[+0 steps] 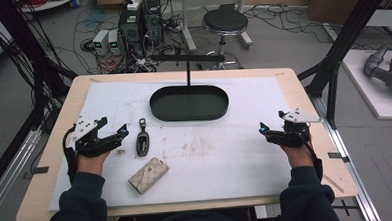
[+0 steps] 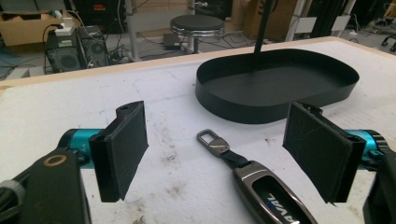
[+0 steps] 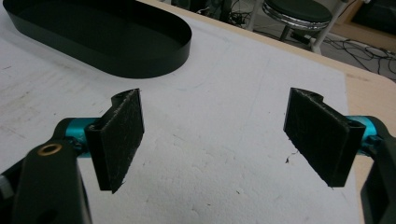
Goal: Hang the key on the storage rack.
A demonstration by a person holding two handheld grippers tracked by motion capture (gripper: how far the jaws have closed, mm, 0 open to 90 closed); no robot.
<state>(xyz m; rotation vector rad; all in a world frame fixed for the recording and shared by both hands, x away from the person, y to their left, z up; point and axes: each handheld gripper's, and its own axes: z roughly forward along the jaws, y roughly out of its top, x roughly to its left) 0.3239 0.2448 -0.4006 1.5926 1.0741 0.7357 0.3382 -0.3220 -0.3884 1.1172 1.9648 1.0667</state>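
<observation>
I had both jaws released wide, holding nothing: left gripper beside key fob, right gripper mid-right.

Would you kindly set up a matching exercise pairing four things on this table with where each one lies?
Things:
1. key fob
2. beige key pouch
3. black oval tray
4. right gripper

Places:
A. far middle of the table
B. near the table's right edge
C. just beside the left gripper
D. nearest the front edge, left of centre

Pairs: 1-C, 2-D, 3-A, 4-B
</observation>
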